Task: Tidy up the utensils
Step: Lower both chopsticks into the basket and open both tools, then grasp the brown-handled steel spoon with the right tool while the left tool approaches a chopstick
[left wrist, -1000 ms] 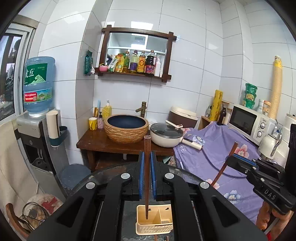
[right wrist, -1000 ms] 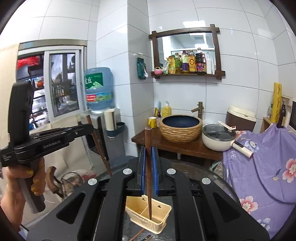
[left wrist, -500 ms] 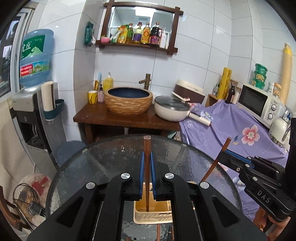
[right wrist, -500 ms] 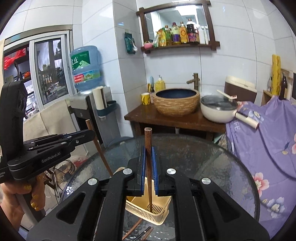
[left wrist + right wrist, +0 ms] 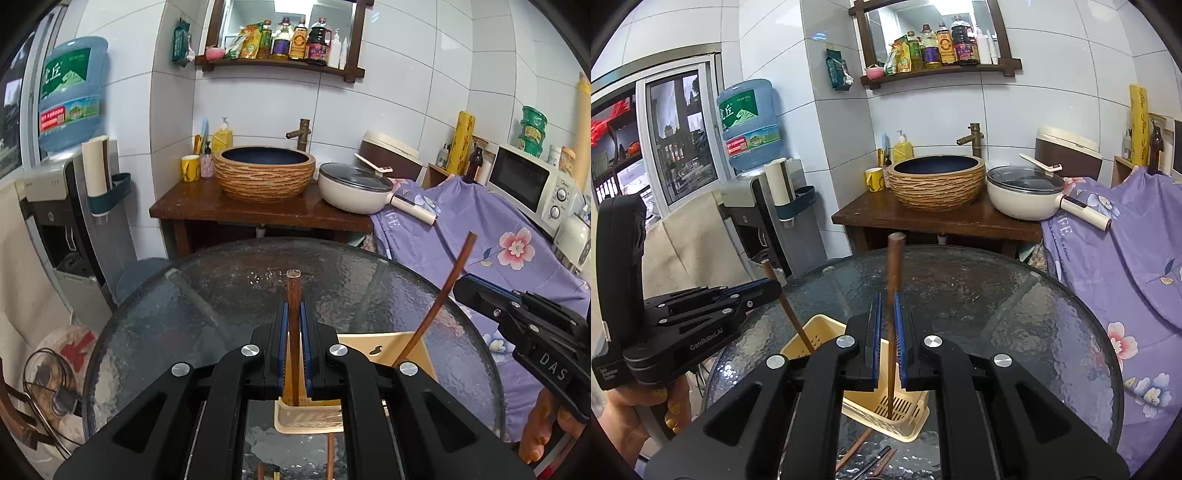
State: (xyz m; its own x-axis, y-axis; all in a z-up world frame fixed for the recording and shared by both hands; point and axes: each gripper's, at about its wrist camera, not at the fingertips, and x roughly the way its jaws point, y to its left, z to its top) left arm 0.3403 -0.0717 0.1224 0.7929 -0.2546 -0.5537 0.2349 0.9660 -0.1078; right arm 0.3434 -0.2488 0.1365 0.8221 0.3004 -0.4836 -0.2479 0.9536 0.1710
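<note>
From the left wrist view, the left gripper (image 5: pixel 294 354) has its jaws clamped on a brown wooden chopstick (image 5: pixel 293 295) that stands nearly upright between the blue pads, its blunt end above them and its lower end reaching down into the cream utensil basket (image 5: pixel 308 419) directly beneath. The basket sits on the round glass table (image 5: pixel 207 295). At the right edge, the right gripper (image 5: pixel 465 291) comes in with a second chopstick (image 5: pixel 439 302), which leans, top away to the right and lower end down into the far part of the same basket.

From the right wrist view, the right gripper (image 5: pixel 888 350) holds that second chopstick (image 5: pixel 894 280) clamped against the right-hand pad, long axis close to vertical, tip down inside the near slotted compartment of the utensil basket (image 5: pixel 886 410). The left gripper (image 5: pixel 772 286) stands to the left, its own chopstick (image 5: pixel 788 310) slanting down into the basket's far compartment. More chopsticks (image 5: pixel 871 456) lie loose on the glass in front of the basket.

Both sticks hang right over their compartments, so I'd judge the drop needs only the jaws parting. Both hands tilt the tools forward and downward.
</note>
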